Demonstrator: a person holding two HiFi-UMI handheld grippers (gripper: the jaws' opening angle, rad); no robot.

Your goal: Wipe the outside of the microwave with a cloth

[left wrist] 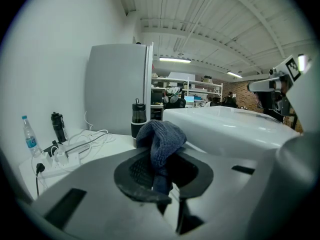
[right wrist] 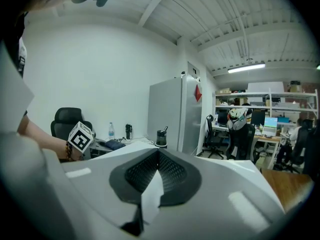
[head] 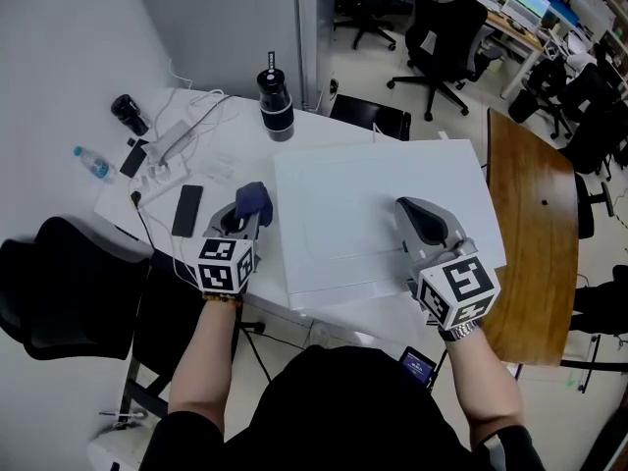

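Open-plan workshop, white bench (head: 324,130) against a pale wall. White microwave (head: 373,214) sits on the bench, seen from above, its top facing up.

Cloth (head: 253,202): dark blue, bunched, just beside the microwave's left edge, near the top corner. Left gripper (head: 247,216) has it pinched: the jaws are narrowly apart and clamped on the fabric, with a wad of it bulging out past the tips. The left gripper view shows the same grip, the cloth (left wrist: 162,139) rising out of the pads with the microwave (left wrist: 225,124) close at the right.

Right gripper (head: 407,209) is over the right part of the microwave top. Jaw tips meet and nothing is between them. Contact with the top: cannot tell.

Further out on the bench, left of the microwave:
- black phone (head: 187,210), lying flat
- power strip (head: 172,145) with white cables
- water bottle (head: 93,163), on its side
- black tumbler (head: 276,106), upright behind the microwave

Black office chair (head: 69,287) at the near left. Second bench (head: 530,224), brown wooden top, at the right.
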